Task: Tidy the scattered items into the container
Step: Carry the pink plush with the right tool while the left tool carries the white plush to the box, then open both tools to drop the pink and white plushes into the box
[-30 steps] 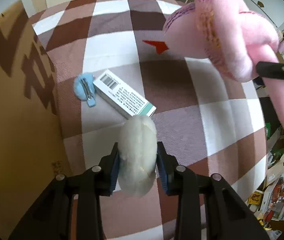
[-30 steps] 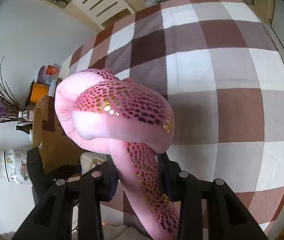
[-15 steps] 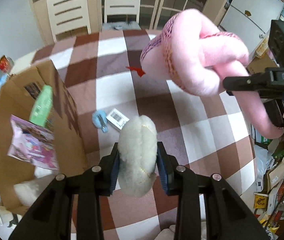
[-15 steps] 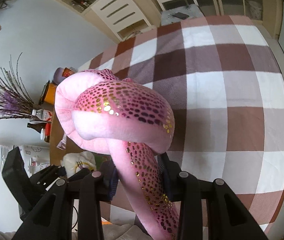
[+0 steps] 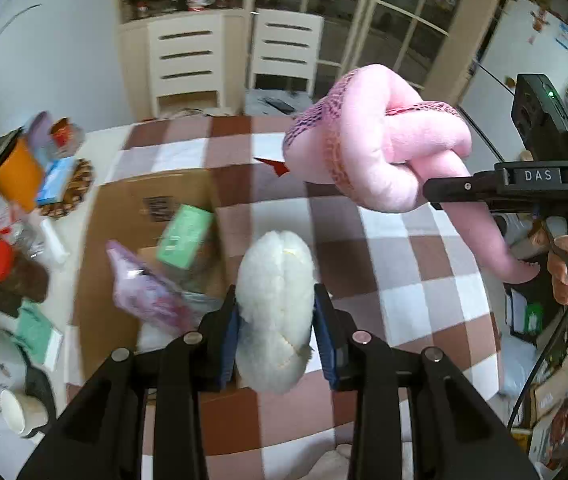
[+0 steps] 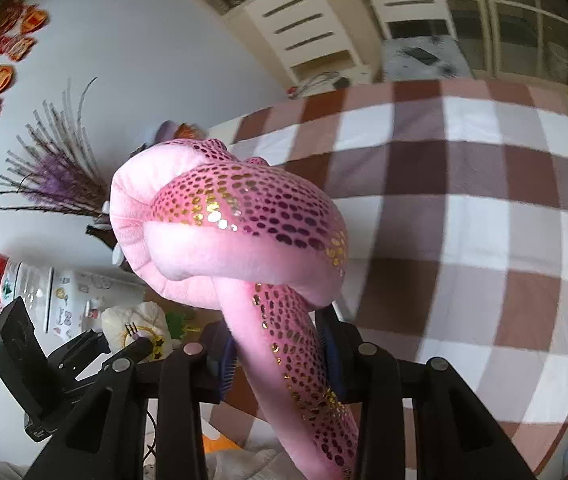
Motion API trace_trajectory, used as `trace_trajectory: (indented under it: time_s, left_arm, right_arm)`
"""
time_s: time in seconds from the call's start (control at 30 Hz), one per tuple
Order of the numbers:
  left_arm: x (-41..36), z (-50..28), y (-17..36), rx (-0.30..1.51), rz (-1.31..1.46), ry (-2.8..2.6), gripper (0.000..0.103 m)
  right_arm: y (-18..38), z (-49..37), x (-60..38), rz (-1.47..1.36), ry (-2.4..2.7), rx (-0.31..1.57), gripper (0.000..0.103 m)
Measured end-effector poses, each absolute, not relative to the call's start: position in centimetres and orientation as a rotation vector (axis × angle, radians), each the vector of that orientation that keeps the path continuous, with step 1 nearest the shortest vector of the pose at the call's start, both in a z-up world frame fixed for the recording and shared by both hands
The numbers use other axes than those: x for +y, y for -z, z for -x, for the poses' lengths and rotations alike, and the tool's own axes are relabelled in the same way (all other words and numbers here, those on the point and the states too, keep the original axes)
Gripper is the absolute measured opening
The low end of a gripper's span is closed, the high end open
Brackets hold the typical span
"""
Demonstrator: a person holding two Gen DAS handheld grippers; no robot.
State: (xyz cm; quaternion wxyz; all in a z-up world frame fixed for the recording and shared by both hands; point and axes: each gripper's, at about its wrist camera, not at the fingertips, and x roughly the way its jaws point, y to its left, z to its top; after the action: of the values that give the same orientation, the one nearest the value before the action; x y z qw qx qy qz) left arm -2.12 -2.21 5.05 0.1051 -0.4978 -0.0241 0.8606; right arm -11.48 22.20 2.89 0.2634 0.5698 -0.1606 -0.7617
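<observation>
White fluffy plush toy [image 5: 274,312] sits squeezed between the left gripper [image 5: 276,332] pads, up above the checked tablecloth [image 5: 435,280], right beside the open cardboard box [image 5: 124,208]. Pink knotted plush snake [image 6: 240,232] is pinched by its tail in the right gripper [image 6: 280,356], also aloft.
</observation>
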Motion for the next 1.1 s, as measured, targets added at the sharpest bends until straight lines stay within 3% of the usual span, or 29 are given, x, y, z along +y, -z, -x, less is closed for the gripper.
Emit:
trace_trajectory:
  time_s: [0.5, 1.1]
  left_arm:
    - [-11.5, 1.3, -4.8, -0.266, 1.542, -2.677, 0.034]
    - [-13.3, 4.1, -0.7, -0.336, 1.678, -2.582, 0.034]
  right_arm:
    - [-5.4, 14.0, 7.6, -1.458, 1.825, 0.000, 0.037]
    - [-2.0, 16.0, -0.4, -1.412, 1.666, 0.587, 0.037]
